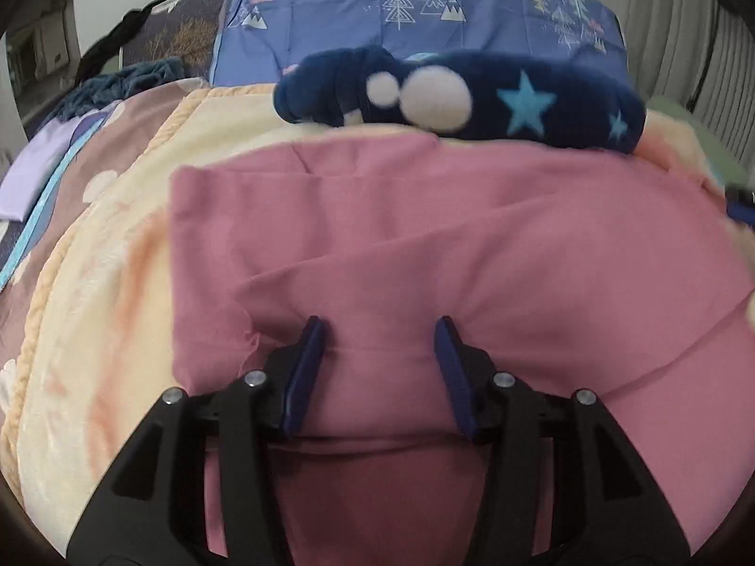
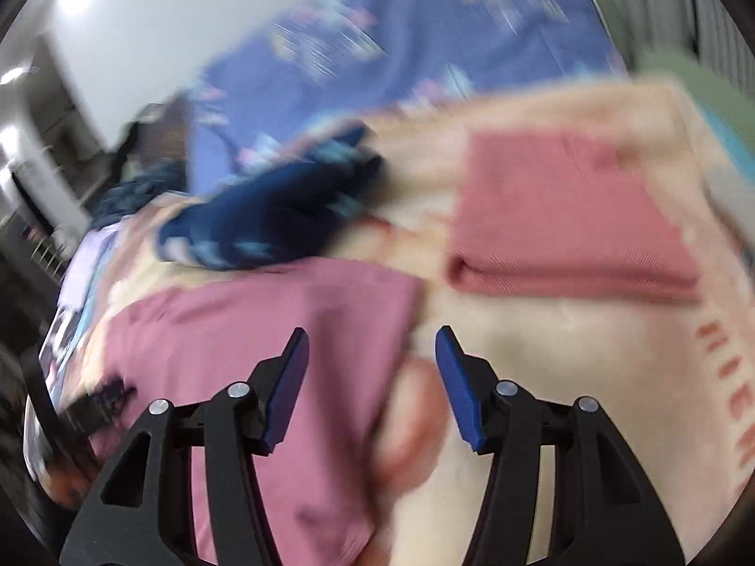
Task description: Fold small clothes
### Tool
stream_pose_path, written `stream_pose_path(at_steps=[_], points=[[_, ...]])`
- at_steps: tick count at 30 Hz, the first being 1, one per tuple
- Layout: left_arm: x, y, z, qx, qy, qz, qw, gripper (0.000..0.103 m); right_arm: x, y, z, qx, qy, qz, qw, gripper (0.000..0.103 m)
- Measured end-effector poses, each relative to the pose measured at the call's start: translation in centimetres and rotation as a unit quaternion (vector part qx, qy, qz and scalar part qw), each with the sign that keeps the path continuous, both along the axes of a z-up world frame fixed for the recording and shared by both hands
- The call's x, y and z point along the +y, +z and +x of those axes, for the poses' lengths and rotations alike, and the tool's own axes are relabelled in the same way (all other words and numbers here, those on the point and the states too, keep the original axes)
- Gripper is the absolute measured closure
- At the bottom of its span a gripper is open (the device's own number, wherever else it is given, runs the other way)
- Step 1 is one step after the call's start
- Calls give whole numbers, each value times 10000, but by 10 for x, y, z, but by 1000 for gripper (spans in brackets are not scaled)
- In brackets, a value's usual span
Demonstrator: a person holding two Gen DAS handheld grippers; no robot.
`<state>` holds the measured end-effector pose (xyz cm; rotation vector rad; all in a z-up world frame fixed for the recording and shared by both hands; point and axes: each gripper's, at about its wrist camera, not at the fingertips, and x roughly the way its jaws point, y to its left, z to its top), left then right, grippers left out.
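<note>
Two pink cloths lie on the cream blanket point(image 1: 108, 254): a flat mauve cloth point(image 1: 424, 236) under both grippers, and a folded salmon cloth point(image 2: 566, 217) at two o'clock in the right wrist view. The left gripper point(image 1: 380, 325) stands with jaws about half open, tips on or just over the mauve cloth, pads not pressing it. The right gripper point(image 2: 373, 335) is likewise half open and holds nothing, straddling that cloth's right edge. A navy starred garment point(image 1: 472, 94) lies at twelve o'clock, before a blue tree-print cover point(image 1: 424, 4).
</note>
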<state>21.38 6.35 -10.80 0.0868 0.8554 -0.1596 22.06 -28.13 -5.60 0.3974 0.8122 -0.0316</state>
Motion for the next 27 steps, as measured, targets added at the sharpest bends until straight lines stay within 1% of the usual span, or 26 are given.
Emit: stream_pose_path(at_steps=[2,3,4,5,6,7,8,9,11,12,13,14,15,16,17,18,19,20,21,22,23,24,26,27], points=[[1,4,-2,-43,27,14,10000,52,-4,-15,13,155,80,363,9992,46],[2,1,-3,-38,22,-20,10000,52,-2,-22,19,145,138,489,9986,53],[3,1,-3,-30,23,-67,10000,52,0,-25,19,92,177,510,9985,70],[4,2,-3,-25,25,-102,9999,52,5,-26,22,24,277,479,9985,99],[5,0,-3,-23,25,-123,9999,52,10,-24,23,51,324,282,9991,99],[5,0,-4,-35,26,-129,9999,52,12,-16,18,-101,130,17,9999,99],[5,1,-4,-43,27,-131,9999,52,6,-10,15,-270,-40,-130,9995,101],[5,1,-3,-43,26,-136,9999,52,-3,-5,14,-347,-256,-464,9980,103],[5,3,-3,-42,29,-161,9999,52,-15,-9,22,-95,-617,-1096,9920,103],[5,3,-3,-45,30,-177,9998,52,-24,-13,23,6,-532,-915,9944,103],[6,3,-3,-47,30,-186,9998,52,-27,-13,19,-14,-435,-678,9967,103],[6,3,-4,-49,32,-193,9998,52,-28,-11,13,-92,-379,-535,9978,103],[6,3,-4,-51,33,-191,9998,52,-22,-4,1,-263,-254,-423,9984,103],[5,3,-4,-56,34,-176,9998,52,-16,1,-6,-359,-70,-324,9988,103],[5,3,-4,-60,35,-166,9998,52,-4,6,-17,-485,271,-154,9983,101],[5,3,-5,-65,36,-158,9998,52,11,8,-30,-550,585,-84,9967,96],[5,3,-5,-69,37,-158,9998,52,19,7,-41,-528,760,-156,9956,88],[6,3,-5,-69,36,-168,9998,52,31,4,-51,-454,888,-373,9943,69],[5,3,-5,-69,36,-168,9998,52,42,0,-61,-416,909,-681,9927,60],[5,3,-5,-70,36,-175,9998,52,51,-6,-75,-437,894,-1010,9899,60],[5,3,-5,-70,36,-175,9998,52,55,-10,-82,-410,904,-1152,9884,60],[5,3,-5,-70,37,-173,9998,52,58,-17,-89,-333,933,-1256,9871,60],[5,3,-5,-73,37,-173,9998,52,60,-27,-91,-231,984,-1305,9863,60],[5,4,-5,-73,38,-173,9998,52,60,-31,-90,-160,919,-1385,9860,67]])
